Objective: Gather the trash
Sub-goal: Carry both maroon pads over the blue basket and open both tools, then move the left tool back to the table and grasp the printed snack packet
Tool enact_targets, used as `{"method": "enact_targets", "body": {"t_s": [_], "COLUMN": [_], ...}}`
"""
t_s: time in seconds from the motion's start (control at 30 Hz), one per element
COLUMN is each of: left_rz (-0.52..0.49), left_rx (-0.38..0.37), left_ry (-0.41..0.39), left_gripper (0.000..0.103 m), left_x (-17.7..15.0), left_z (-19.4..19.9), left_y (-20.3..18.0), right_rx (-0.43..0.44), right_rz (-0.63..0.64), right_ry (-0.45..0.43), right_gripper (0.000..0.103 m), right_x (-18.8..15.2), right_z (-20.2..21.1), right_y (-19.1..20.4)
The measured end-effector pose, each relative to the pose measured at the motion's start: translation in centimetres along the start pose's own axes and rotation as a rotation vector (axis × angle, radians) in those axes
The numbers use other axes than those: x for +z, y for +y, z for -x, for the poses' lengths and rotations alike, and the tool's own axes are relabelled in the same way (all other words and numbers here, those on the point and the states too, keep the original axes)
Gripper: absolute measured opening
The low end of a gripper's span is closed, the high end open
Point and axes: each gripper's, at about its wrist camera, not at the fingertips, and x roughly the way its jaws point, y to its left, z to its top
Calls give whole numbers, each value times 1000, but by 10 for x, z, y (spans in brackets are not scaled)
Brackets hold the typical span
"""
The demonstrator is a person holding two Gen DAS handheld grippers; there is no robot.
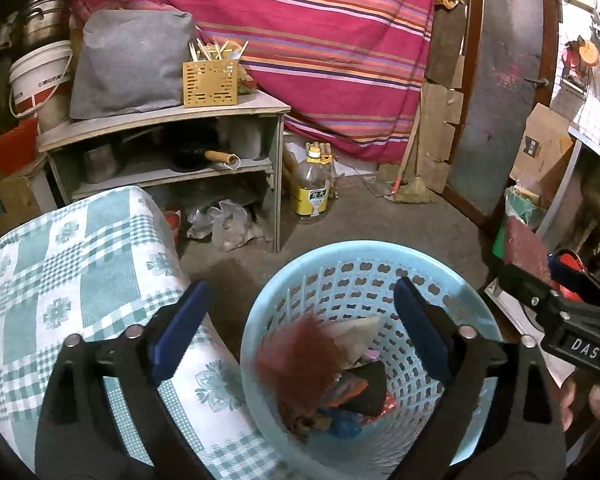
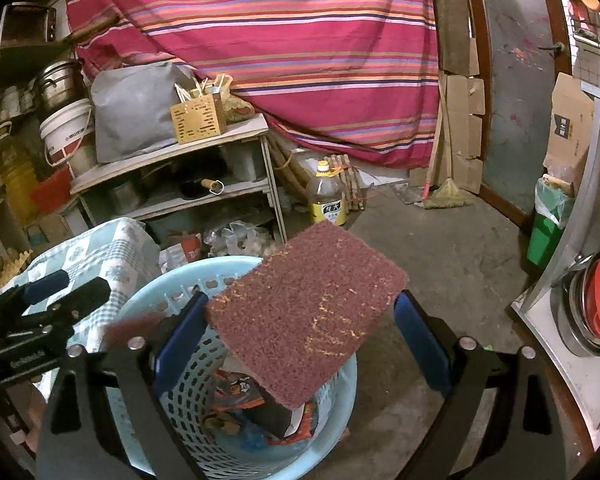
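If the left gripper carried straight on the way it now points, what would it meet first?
Most likely the trash inside the blue basket: the open left gripper points down into its mouth, at a blurred reddish piece that lies above the wrappers. Depth is unclear.

A striped cloth (image 2: 260, 40) hangs before me over a grey shelf (image 2: 172, 168) on a bare concrete floor (image 2: 440, 248). My checked tablecloth (image 1: 72, 264) lies at left; a dark door (image 1: 496, 80) stands at right in dim light.
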Motion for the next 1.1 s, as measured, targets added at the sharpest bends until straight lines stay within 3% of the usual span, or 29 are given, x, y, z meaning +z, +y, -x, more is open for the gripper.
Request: {"method": "enact_targets", "body": {"t_s": [0.33, 0.6, 0.87, 1.1], "left_rz": [56, 79, 107, 176], "left_rx": [82, 214, 383, 510], "left_ry": [-19, -53, -31, 24], "left_gripper": [95, 97, 97, 97], "left_x": [-6, -20, -56, -93], "left_z": [29, 79, 122, 141], "left_y": [43, 107, 197, 281], "right_rx": [29, 22, -16, 50], "right_rz": [30, 26, 13, 72], "right_ry": [17, 75, 83, 50], "right_gripper": [91, 98, 98, 98], "right_x": [3, 0, -3, -12], "right_z": [-7, -23, -23, -10], "right_y": [26, 52, 73, 140]}}
